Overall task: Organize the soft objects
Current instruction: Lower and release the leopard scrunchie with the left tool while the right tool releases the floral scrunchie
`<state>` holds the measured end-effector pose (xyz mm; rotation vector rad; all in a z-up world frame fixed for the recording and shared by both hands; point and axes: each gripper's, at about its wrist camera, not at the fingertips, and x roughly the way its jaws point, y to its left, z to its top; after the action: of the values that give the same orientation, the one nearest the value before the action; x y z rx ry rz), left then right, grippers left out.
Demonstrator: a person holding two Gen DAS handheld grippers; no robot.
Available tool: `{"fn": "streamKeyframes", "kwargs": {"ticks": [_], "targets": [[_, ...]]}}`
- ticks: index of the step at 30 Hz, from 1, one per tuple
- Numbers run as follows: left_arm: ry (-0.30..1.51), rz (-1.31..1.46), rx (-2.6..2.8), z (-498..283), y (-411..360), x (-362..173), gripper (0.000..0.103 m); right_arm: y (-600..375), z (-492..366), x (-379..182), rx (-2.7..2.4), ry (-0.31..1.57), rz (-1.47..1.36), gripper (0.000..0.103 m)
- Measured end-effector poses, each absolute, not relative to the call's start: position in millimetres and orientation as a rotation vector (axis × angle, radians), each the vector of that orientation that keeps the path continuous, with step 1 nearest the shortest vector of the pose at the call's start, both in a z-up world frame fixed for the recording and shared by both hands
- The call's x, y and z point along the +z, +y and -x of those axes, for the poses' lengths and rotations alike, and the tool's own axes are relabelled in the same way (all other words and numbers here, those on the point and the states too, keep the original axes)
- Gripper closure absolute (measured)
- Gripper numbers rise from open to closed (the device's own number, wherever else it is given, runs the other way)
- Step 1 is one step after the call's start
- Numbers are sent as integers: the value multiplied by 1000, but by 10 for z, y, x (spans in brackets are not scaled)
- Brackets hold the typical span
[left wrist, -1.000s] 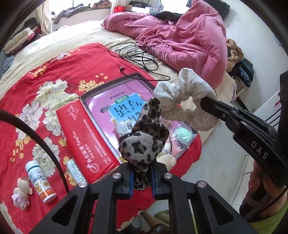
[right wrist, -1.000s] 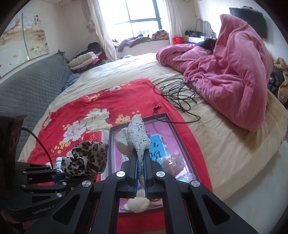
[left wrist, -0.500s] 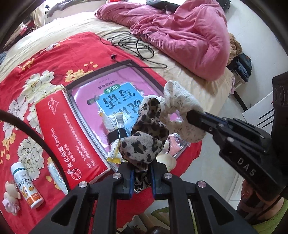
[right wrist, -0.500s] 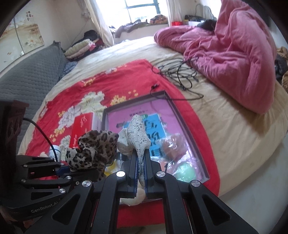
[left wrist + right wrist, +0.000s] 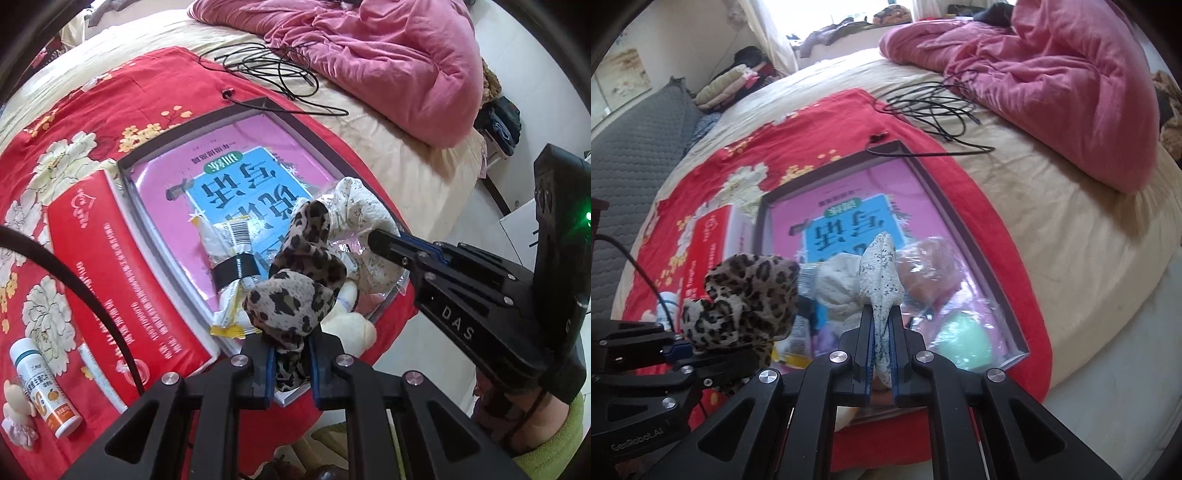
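Left gripper (image 5: 290, 363) pinches leopard scrunchie (image 5: 295, 280); right gripper (image 5: 881, 345) pinches speckled scrunchie (image 5: 881, 273) over the tray (image 5: 964, 218); either could snag on release.

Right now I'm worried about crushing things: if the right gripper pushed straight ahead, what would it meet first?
Probably the clear bag of balls in the tray, beyond the speckled scrunchie the right gripper holds; depth unclear.

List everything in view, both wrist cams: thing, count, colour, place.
leopard scrunchie: 1, brown-black, in left hand-held gripper
speckled scrunchie: 1, white, in right hand-held gripper
tray: 1, dark rim, on red cloth
book: 1, pink-blue, in tray
red box: 1, left of tray
bottle: 1, white-orange, on cloth
red cloth: 1, floral, on bed
cable: 1, black, on bed
duvet: 1, pink, far side
left hand-held gripper: black
right hand-held gripper: black
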<state>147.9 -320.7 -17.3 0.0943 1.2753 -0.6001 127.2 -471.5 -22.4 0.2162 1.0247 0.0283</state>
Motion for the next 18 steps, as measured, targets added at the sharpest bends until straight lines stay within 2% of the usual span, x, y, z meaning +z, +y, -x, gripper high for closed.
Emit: {"fn": "streamKeyframes", "kwargs": {"ticks": [7,12,14,18], "targets": [[1288,-106,-613,-1508,-3343,-266,89,-4857,-1288,-310,-17,1037,-227,92],[1305,-114,-610,-1549,-3396,-347,89,-4905,-1267,-308,-29,1030,-227,85],[1307,-116,-607,-1566,-3406,-372,89,-4903,-1267,-293,-31,1027,-221,76],[1315,-114,-596,-1599,-3407,-417,89,-4896,-1260,-236,-30,1007,-216,69]]}}
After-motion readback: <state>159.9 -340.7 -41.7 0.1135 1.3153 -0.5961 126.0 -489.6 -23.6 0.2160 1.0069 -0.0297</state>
